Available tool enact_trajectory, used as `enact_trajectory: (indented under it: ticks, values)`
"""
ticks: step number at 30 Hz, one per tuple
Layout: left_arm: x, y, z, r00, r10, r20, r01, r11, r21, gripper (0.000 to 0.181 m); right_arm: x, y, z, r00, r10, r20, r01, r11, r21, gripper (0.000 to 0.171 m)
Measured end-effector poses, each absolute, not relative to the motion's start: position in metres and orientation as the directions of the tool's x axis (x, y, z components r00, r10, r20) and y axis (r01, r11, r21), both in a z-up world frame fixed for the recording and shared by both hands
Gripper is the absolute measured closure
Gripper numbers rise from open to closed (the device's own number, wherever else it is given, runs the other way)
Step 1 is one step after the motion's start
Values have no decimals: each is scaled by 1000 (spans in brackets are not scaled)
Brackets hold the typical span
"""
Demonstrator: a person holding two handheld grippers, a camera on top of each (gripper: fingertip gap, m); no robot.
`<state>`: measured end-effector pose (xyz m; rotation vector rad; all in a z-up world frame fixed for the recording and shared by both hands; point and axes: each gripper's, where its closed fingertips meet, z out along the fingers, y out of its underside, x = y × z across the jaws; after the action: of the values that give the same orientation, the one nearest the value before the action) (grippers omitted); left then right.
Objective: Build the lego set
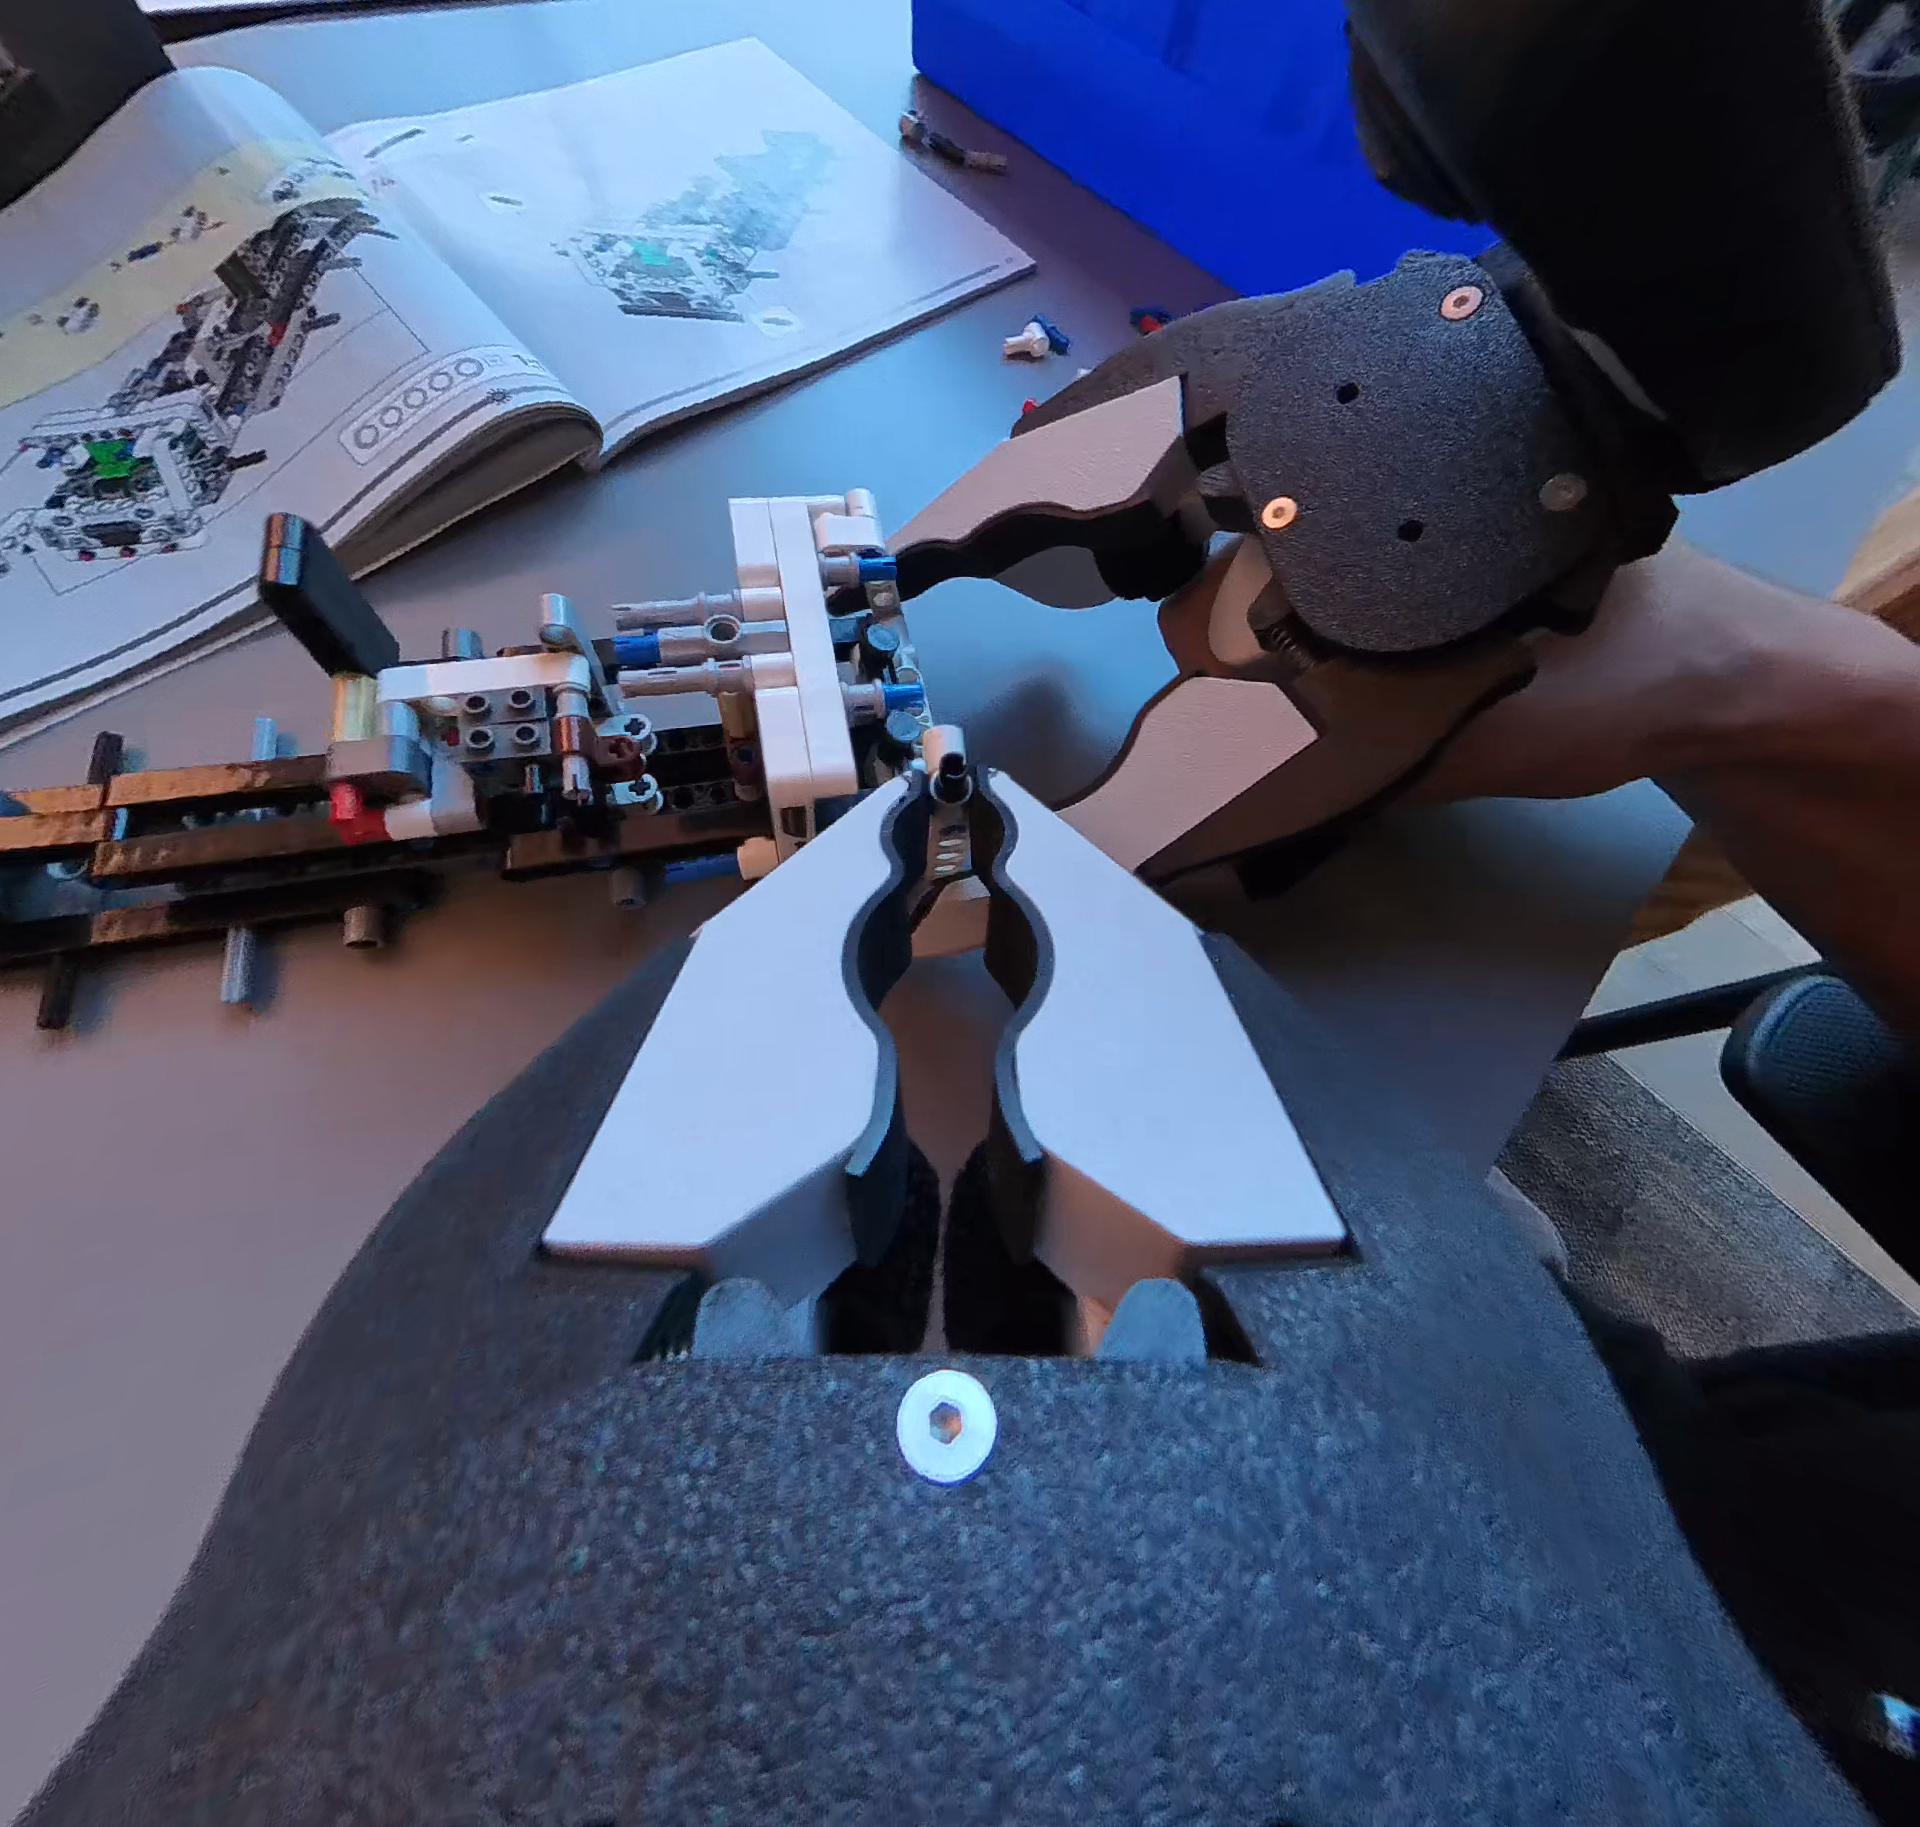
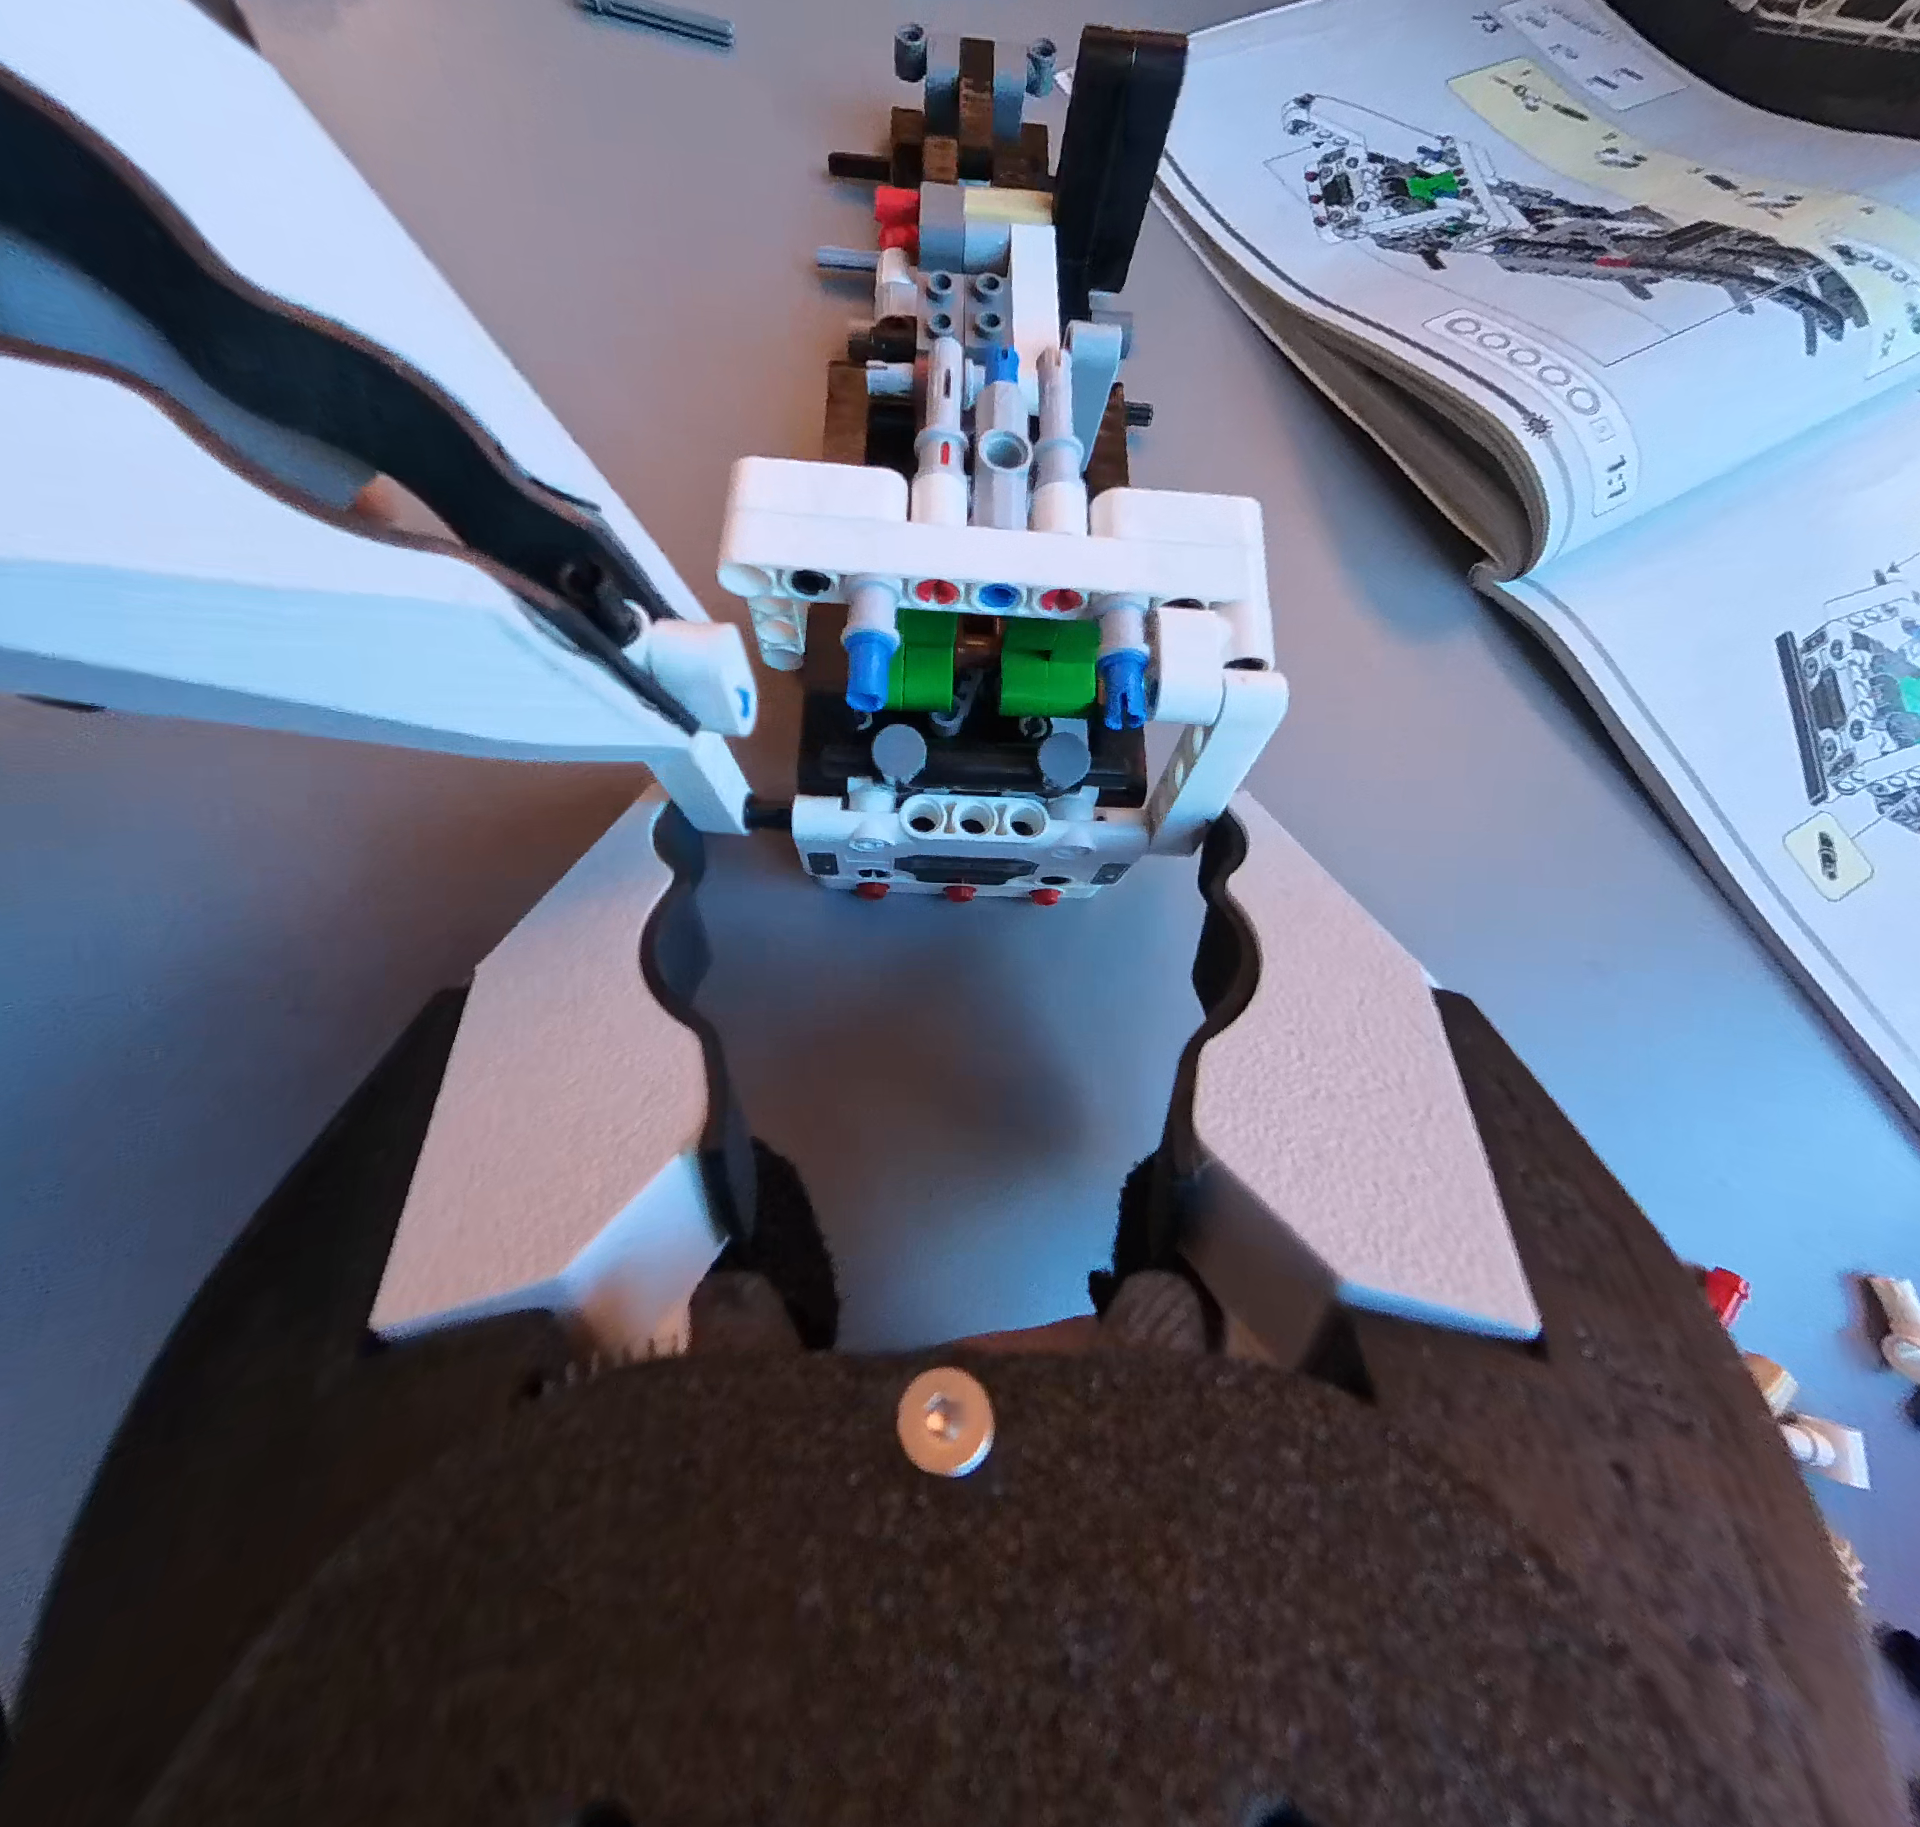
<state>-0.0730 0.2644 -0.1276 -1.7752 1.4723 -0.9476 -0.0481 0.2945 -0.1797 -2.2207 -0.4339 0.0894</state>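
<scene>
A long Lego Technic model (image 1: 499, 738) lies on the grey table, black at the far end and white-framed at the near end (image 2: 987, 541), with green and blue parts inside. My left gripper (image 1: 948, 801) is shut on a small white connector piece with a black pin (image 1: 943, 754) and holds it against the model's near left corner. The piece also shows in the right wrist view (image 2: 696, 681). My right gripper (image 2: 951, 842) is open, its fingertips either side of the model's white front end. It also shows in the left wrist view (image 1: 982, 681).
An open instruction booklet (image 1: 520, 271) (image 2: 1558, 323) lies beside the model. A blue bin (image 1: 1122, 63) stands behind. Loose parts lie by the bin (image 1: 1039, 335), beyond the model (image 2: 649, 11) and at the right (image 2: 1725, 1294). The table edge (image 1: 1621, 956) is close by. About 6 centimeters separates my left fingertips from my right.
</scene>
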Motion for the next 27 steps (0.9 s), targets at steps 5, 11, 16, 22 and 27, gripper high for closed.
enact_trajectory:
  ticks: [5,11,16,22,27]
  values:
    - [-73,264,-127,76,-989,126,-523,-147,-839,175,-47,295,-180,940,333,73,267,-587,-765,73]
    - [-71,265,-127,78,-987,141,-521,-161,-838,175,-48,296,-180,938,340,63,264,-586,-766,76]
    - [-70,265,-127,98,-981,167,-505,-193,-841,175,-49,295,-180,935,347,66,271,-583,-766,77]
    - [-70,264,-127,106,-990,92,-483,-132,-866,175,-49,295,-180,933,353,69,277,-583,-763,78]
    - [-72,264,-126,204,-975,89,-423,-170,-890,175,-50,294,-180,931,361,54,272,-586,-763,77]
